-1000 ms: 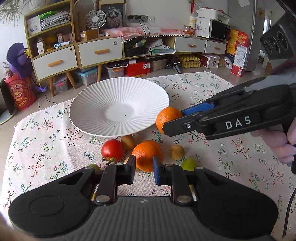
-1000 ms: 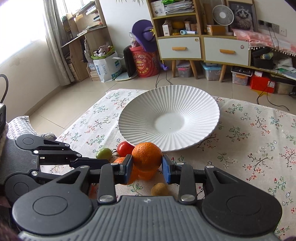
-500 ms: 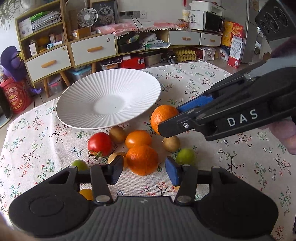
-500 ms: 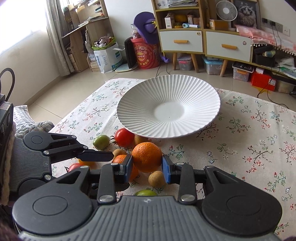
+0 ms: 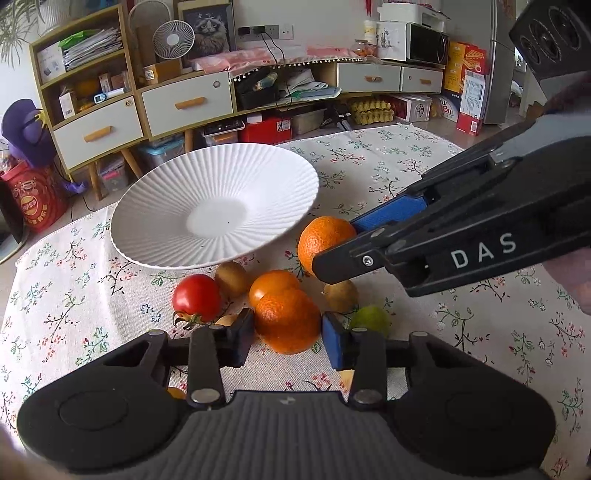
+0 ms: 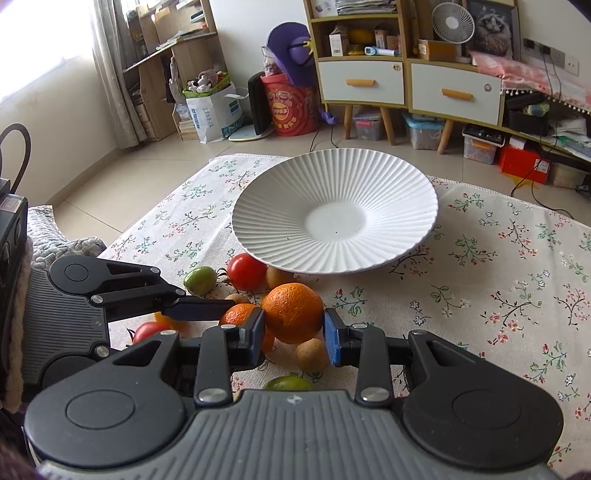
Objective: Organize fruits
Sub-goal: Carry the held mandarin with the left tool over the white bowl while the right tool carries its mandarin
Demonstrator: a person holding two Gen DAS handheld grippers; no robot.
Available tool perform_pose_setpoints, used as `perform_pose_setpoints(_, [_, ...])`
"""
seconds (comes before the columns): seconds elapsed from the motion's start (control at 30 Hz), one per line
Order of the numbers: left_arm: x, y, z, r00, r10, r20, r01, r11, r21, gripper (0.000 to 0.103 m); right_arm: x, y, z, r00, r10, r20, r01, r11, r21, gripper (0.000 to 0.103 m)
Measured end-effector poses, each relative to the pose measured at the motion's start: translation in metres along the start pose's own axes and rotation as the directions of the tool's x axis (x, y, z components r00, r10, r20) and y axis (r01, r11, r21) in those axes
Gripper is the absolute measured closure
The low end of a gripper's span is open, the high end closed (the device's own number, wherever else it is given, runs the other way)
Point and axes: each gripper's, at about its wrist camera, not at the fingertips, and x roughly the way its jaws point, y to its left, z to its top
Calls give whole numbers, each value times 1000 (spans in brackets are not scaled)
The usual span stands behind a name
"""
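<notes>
A floral tablecloth point(image 5: 424, 173) is spread across the lower half of the frame. At the upper left, a shelf cabinet point(image 5: 92, 107) with orange-handled drawers is seen, topped by a small white fan point(image 5: 173, 38) and a framed cat picture point(image 5: 207, 27). A microwave point(image 5: 424, 46) is placed at the upper right, and a red bucket point(image 6: 290, 110) is set on the floor.

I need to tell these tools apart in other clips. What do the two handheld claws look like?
Both look alike: a matte black body with a ribbed grey top, black linkage arms with silver pivot pins, and blue pads on the fingers. The left claw shows these up close; the right claw bears white "DAS" lettering on its side.
</notes>
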Motion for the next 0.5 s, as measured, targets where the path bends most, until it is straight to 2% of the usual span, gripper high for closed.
perform_pose_setpoints(0.27, [-13,11,20,998,33,46,-32,999,-20,67,-5,-7,16,999,14,38,-16,999,48,72])
perform_pose_setpoints(0.5, [9,33,44,995,96,40,-95,995,-23,67,15,-23,44,998,-27,65,24,999,43,72])
